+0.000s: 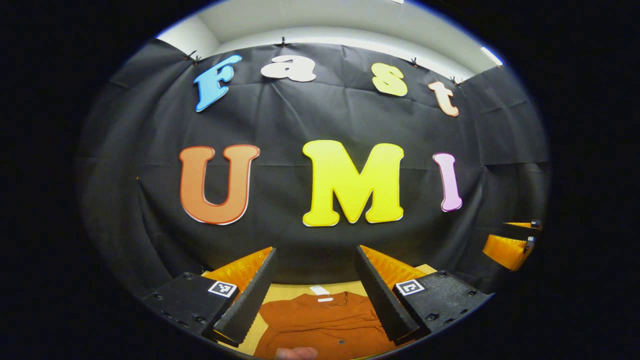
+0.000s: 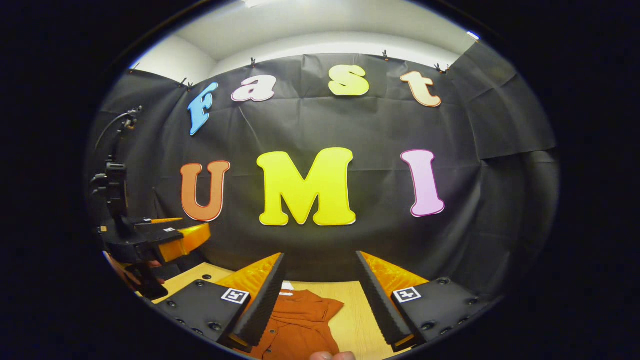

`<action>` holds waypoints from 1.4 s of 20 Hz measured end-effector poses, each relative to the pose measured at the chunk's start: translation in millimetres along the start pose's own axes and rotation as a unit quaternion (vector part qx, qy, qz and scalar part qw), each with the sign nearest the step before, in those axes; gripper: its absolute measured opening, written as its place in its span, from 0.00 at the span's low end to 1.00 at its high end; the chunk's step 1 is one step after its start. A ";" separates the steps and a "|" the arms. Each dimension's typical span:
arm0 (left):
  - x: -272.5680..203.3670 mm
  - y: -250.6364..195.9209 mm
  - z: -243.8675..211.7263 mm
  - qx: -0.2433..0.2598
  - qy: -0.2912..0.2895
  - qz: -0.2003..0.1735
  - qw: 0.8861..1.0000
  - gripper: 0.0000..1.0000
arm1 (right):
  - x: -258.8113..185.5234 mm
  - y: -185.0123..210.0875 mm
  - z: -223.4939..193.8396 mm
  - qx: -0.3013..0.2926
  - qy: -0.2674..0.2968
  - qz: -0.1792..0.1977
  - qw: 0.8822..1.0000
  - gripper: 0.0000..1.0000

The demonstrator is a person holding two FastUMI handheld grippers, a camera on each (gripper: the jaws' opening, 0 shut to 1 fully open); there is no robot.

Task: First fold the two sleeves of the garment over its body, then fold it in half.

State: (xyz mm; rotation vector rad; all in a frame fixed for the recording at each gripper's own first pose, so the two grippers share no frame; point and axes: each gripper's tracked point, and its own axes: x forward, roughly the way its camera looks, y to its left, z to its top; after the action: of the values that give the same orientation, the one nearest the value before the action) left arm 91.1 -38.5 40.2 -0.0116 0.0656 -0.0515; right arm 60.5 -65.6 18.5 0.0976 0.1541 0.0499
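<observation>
In the left gripper view, the left hand-held gripper (image 1: 316, 290) hangs open above the desk (image 1: 280, 292), the rust-orange garment (image 1: 327, 325) lying flat at 6 o'clock between its fingers. In the right gripper view, the right hand-held gripper (image 2: 320, 295) is open too, with the garment (image 2: 300, 325) toward 7 o'clock.

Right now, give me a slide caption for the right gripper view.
Open right gripper held above an orange shirt on the wooden table, left gripper alongside.
</observation>
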 end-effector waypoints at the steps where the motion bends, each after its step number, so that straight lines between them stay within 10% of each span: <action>1: -5.9 5.8 -1.8 -0.002 0.002 0.006 1.000 0.99 | 1.3 6.5 0.8 0.002 0.000 0.007 1.000 0.88; 19: -35.9 53.7 -89.5 0.004 0.093 -0.013 0.996 0.99 | -11.2 -31.3 -80.8 -0.016 0.110 0.035 0.993 0.87; 28: -148.4 98.1 -290.5 0.013 0.325 -0.051 0.944 1.00 | -95.7 -87.2 -249.5 0.009 0.304 0.010 0.953 0.89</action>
State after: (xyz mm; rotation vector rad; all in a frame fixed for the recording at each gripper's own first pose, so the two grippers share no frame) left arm -70.9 64.3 -241.2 0.0301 0.7274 -0.1592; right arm -69.1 -134.4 -221.2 0.0995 0.7709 0.0978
